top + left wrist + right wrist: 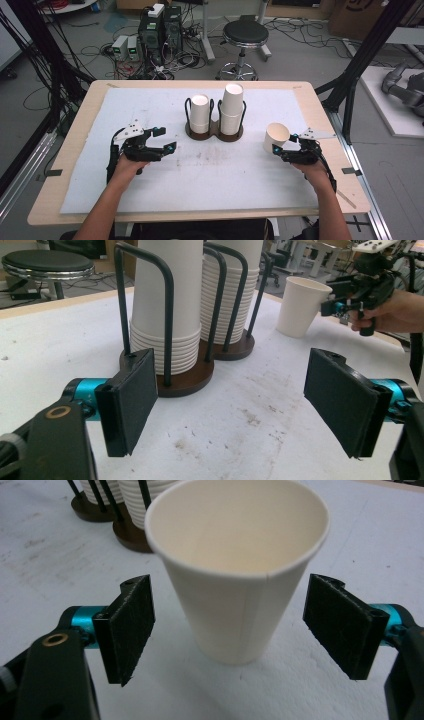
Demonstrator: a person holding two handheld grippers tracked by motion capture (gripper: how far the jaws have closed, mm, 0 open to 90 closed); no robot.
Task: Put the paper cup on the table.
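So on the left my left gripper [161,139] is sitting just above the white mat [150,185], jaws spread wide with nothing between them. It's aimed toward the middle of the table [70,150], and in the left gripper view I'm looking straight past its pads at the cup holder [185,380].

That holder is a dark double base with black wire loops, parked at the far middle of the mat. It has two stacks of upside-down paper cups: the left stack [200,113] is shorter, the right stack [232,108] taller.

Further right is the single cup [276,138], standing upright on the mat, mouth up, near the right edge and well apart from the holder. My right gripper [286,142] is right at it from the near-right side. In the right gripper view the cup [240,580] sits between the two pads, but there's a clear gap on both sides, so the claw is spread and not pinching it. The cup stands on its own on the mat. There are some scuffy brown marks on the mat in the near middle.
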